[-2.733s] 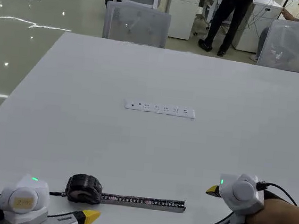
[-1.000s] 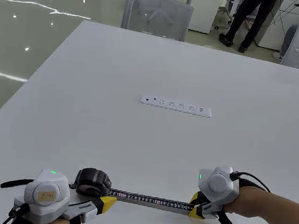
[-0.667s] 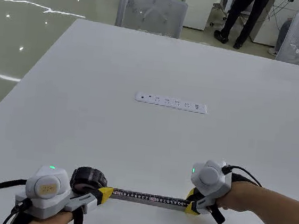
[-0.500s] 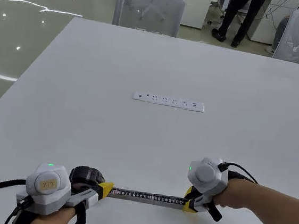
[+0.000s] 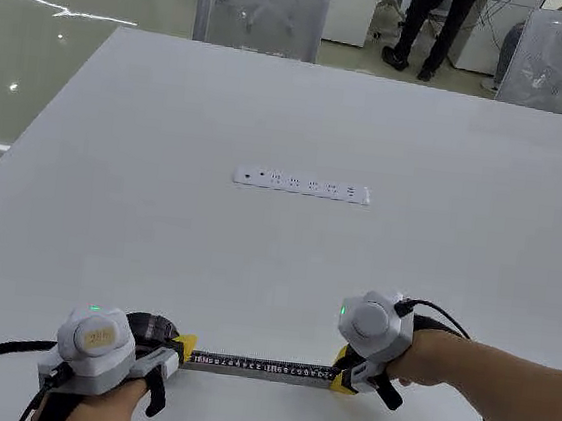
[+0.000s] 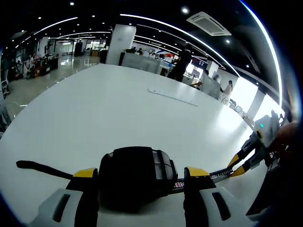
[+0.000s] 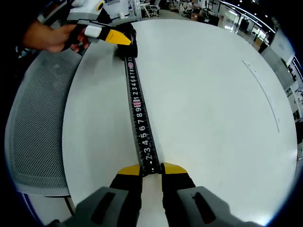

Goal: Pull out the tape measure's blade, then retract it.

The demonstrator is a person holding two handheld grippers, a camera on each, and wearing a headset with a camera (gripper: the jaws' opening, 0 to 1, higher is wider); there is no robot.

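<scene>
Your left gripper (image 6: 140,173) clamped the black tape measure case (image 5: 151,327), which sat on the white bench (image 5: 166,158) well nearer you than the power strip (image 5: 302,185), off its left end. Your right gripper (image 7: 151,168) pinched the blade (image 5: 260,366) tip narrowly, nearer you than the strip's right end.

One tape measure (image 6: 135,172) is lying on the one white surface (image 5: 272,109), one blade (image 5: 260,366) showing. Two grippers are working: left gripper (image 5: 174,350), right gripper (image 5: 342,376). One power strip (image 5: 302,185) is lying there; two mesh chairs (image 5: 262,12) (image 5: 558,64) are standing beyond.
</scene>
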